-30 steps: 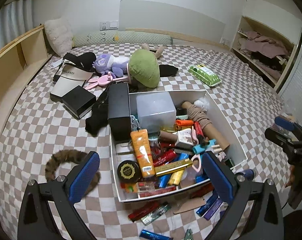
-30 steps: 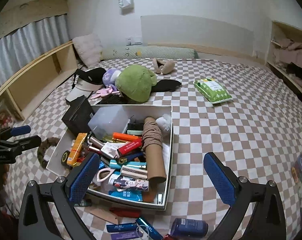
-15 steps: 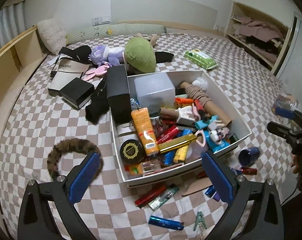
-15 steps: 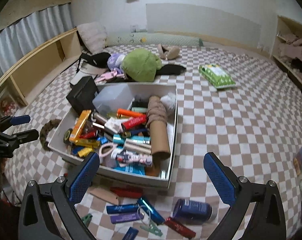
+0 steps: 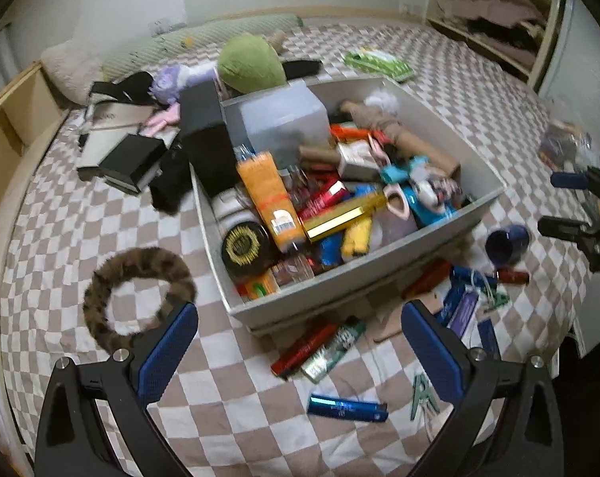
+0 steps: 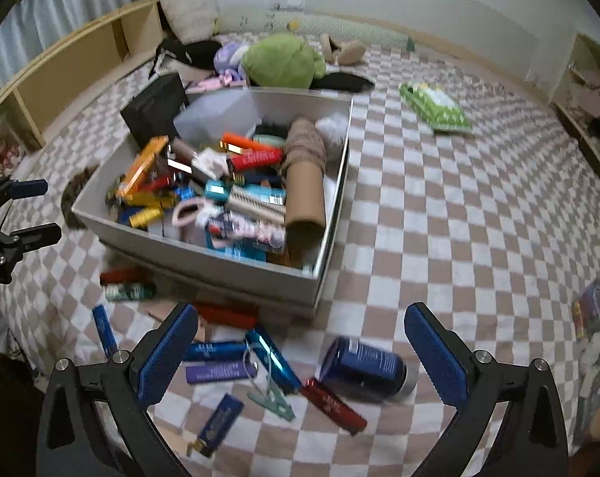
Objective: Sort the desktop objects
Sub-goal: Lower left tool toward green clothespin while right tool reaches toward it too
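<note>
A white box (image 5: 379,274) (image 6: 204,254) full of tubes, cartons and a cardboard roll (image 6: 303,187) sits on the checkered bed. Loose items lie in front of it: a dark blue jar (image 6: 363,361) (image 5: 506,242), blue tubes (image 5: 345,405) (image 6: 216,351), a red tube (image 6: 333,401), a green clip (image 5: 423,391) (image 6: 276,395). My left gripper (image 5: 300,353) is open and empty above the loose items before the box. My right gripper (image 6: 301,353) is open and empty over the tubes and jar. Each gripper shows at the edge of the other's view (image 5: 578,206) (image 6: 17,206).
A furry leopard-print ring (image 5: 136,290) lies left of the box. Behind the box are a green plush (image 5: 252,63), black boxes (image 5: 133,163), a cap and a green wipes pack (image 6: 435,107). Wooden shelves (image 6: 81,63) border the bed's left side.
Both grippers have pulled back and tilted down, so the box looks farther and more loose items in front of it have come into view. Both stay open.
</note>
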### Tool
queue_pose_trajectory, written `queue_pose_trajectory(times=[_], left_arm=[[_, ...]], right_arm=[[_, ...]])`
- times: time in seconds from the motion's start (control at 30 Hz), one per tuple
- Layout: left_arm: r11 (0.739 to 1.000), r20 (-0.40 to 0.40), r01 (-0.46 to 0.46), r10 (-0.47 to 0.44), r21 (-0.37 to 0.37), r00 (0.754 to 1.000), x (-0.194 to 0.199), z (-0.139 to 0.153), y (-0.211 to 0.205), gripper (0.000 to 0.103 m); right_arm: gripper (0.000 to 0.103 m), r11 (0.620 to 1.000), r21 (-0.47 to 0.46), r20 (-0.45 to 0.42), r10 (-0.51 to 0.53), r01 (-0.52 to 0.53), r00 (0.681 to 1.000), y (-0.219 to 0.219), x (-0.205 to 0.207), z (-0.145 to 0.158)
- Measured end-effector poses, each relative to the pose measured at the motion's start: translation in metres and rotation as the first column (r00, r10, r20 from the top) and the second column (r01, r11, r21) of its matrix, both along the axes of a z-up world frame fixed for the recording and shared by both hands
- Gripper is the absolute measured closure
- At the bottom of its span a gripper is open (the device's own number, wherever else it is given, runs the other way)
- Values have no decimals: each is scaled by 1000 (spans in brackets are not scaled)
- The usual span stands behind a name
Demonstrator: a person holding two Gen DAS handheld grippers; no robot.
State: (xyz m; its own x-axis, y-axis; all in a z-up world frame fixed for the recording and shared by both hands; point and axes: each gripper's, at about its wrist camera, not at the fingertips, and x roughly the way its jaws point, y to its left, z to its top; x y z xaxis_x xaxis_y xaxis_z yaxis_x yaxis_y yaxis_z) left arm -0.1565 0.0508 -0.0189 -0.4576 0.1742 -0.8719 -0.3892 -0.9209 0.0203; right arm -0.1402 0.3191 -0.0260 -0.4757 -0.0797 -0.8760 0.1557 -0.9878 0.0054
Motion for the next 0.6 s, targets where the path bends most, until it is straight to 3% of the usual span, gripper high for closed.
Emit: queue_pose_trajectory(times=[0.33, 0.6], left_arm=[[995, 127, 74, -66, -61, 990, 21, -50, 1, 0], [990, 222, 125, -107, -70, 969, 34, -82, 8, 2]], right_arm=[[0, 999, 23, 144, 31, -34, 989, 4, 13, -40], [0, 995, -43, 246, 97, -90, 964, -2, 19, -66]])
